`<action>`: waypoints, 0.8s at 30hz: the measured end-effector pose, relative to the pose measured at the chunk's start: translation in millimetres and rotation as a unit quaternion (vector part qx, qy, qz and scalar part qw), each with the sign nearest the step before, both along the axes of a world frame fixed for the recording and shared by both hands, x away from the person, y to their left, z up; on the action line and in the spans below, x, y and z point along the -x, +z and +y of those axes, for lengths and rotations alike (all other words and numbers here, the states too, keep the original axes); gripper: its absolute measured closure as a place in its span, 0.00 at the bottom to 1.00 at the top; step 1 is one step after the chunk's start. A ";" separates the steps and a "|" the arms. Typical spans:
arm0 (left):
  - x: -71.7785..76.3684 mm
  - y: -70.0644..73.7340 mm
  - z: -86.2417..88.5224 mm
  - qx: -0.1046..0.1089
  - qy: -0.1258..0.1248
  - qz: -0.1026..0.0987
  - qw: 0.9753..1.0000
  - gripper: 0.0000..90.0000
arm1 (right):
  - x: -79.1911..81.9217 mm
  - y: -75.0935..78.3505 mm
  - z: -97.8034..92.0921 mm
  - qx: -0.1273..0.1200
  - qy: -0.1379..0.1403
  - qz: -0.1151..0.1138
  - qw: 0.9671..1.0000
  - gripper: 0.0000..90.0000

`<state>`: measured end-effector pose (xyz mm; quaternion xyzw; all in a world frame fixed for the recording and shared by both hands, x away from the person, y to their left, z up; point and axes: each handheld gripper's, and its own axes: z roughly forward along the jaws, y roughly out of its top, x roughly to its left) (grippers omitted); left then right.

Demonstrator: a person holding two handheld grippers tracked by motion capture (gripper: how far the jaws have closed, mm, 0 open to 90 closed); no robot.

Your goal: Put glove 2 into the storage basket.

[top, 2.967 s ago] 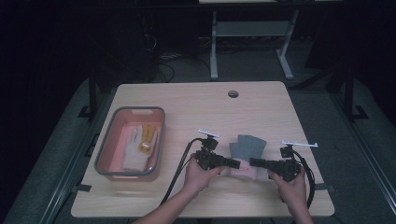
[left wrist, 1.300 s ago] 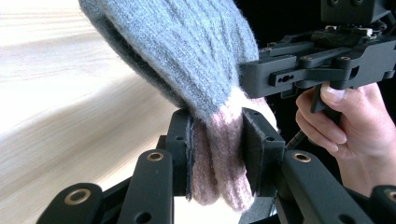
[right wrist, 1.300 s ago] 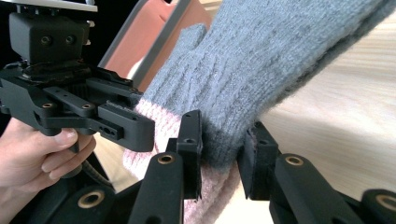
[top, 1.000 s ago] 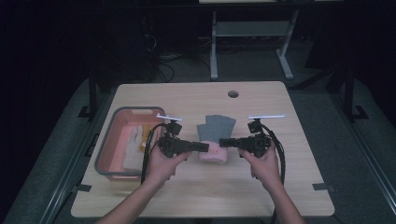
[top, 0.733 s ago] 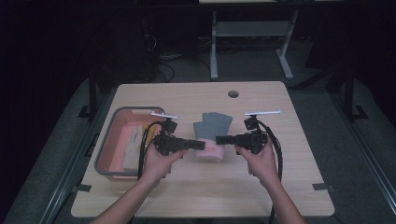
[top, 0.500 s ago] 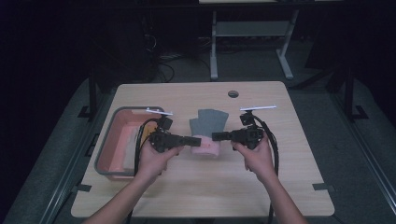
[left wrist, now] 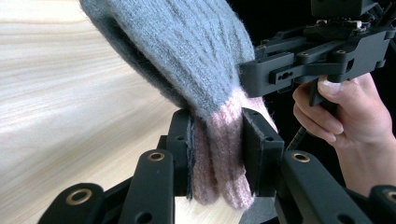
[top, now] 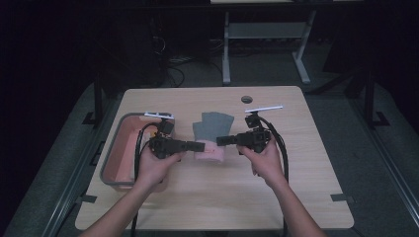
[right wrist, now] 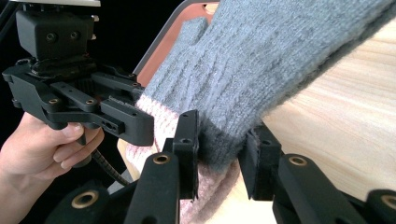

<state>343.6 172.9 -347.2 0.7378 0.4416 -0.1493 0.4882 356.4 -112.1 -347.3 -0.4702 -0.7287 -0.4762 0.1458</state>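
Observation:
A knitted mitten, grey point(top: 212, 127) with a pink cuff point(top: 209, 153), lies mid-table, its fingers pointing away from me. My left gripper point(top: 199, 146) comes in from the left and is shut on the pink cuff point(left wrist: 218, 161). From the right, my right gripper point(top: 220, 140) is shut on the cuff's other side, where the grey knit point(right wrist: 261, 70) meets the pink. In each gripper view the mitten's grey body point(left wrist: 187, 51) stretches away over the wooden tabletop, and the other hand's gripper is close behind it.
A pink tray with a grey rim point(top: 109, 154) stands at the table's left, just beside my left hand, and cables trail from both grippers. A round hole point(top: 246, 99) sits near the table's far edge. Bare wood spreads to the right and front.
Both grippers have carried the mitten left and away from me, from the front right to the middle beside the tray. Both have stayed shut on the cuff.

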 end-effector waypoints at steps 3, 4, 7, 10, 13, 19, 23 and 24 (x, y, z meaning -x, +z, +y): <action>0.0 1.7 3.6 0.001 0.005 0.003 1.000 0.75 | -2.1 2.4 4.0 0.003 0.003 -0.001 1.000 0.77; -0.3 2.3 5.1 0.001 0.004 0.000 1.000 0.75 | -2.7 3.4 5.3 0.005 0.005 -0.002 1.000 0.77; -0.3 3.7 8.9 -0.001 0.007 -0.004 1.000 0.75 | -4.5 5.0 8.9 0.002 0.008 -0.002 1.000 0.77; 0.0 4.3 11.4 -0.004 0.006 -0.005 1.000 0.75 | -5.9 4.6 12.5 0.001 0.011 0.000 1.000 0.77; 0.3 5.0 15.9 -0.005 0.009 -0.004 1.000 0.75 | -7.3 4.4 16.0 0.001 0.015 0.001 1.000 0.76; -1.8 5.2 21.9 -0.002 0.010 -0.005 1.000 0.75 | -10.9 6.2 20.4 0.000 0.020 0.003 1.000 0.75; -3.8 5.9 28.0 -0.003 0.014 -0.003 1.000 0.75 | -14.7 6.1 23.7 0.004 0.024 0.001 1.000 0.75; -3.8 6.2 29.1 -0.001 0.017 -0.003 1.000 0.75 | -15.5 6.6 25.0 0.001 0.023 0.004 1.000 0.75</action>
